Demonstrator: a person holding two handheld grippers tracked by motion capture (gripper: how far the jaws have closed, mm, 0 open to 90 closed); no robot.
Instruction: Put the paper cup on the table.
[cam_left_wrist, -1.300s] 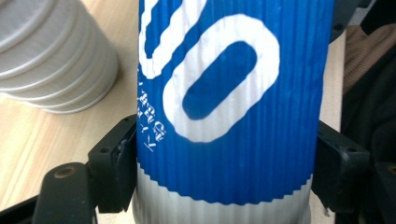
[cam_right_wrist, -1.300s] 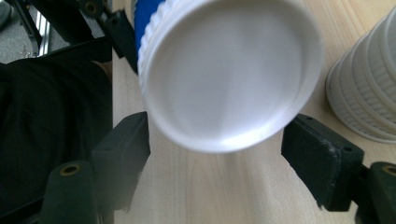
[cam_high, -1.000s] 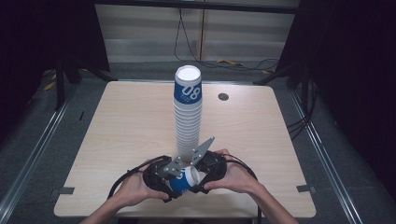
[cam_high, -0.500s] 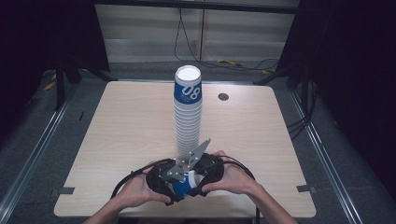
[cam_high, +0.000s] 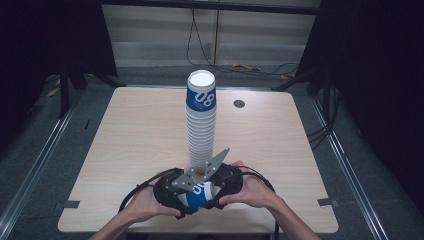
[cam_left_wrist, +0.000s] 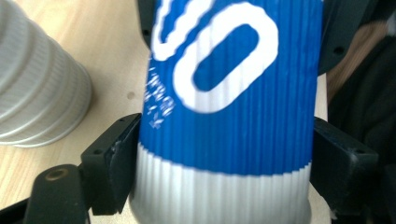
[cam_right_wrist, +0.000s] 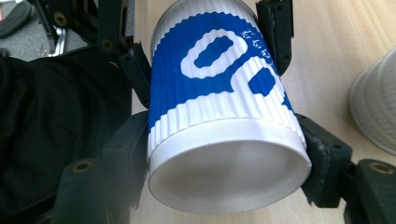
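A ribbed blue and white paper cup (cam_high: 200, 193) lies on its side between both grippers, just above the table's front edge. My left gripper (cam_left_wrist: 224, 168) is shut on the cup's white base end (cam_left_wrist: 219, 196), a black pad pressing each side. My right gripper (cam_right_wrist: 224, 154) is shut on the same cup just behind its open rim (cam_right_wrist: 229, 172). Its jaws have just been closing with the cup between them. The two grippers face each other, and the left one's fingers (cam_right_wrist: 135, 70) show farther along the cup. A tall stack of cups (cam_high: 201, 125) stands right behind them.
The wooden table (cam_high: 125, 140) has a small dark round grommet (cam_high: 239, 103) at the back right. The foot of the stack (cam_left_wrist: 37, 93) stands close beside the held cup. A person's hands and forearms come in from the bottom, with black cables trailing.
Both hands have stayed at the front edge. The grippers have drawn a little closer around the cup, so less of it shows between them.
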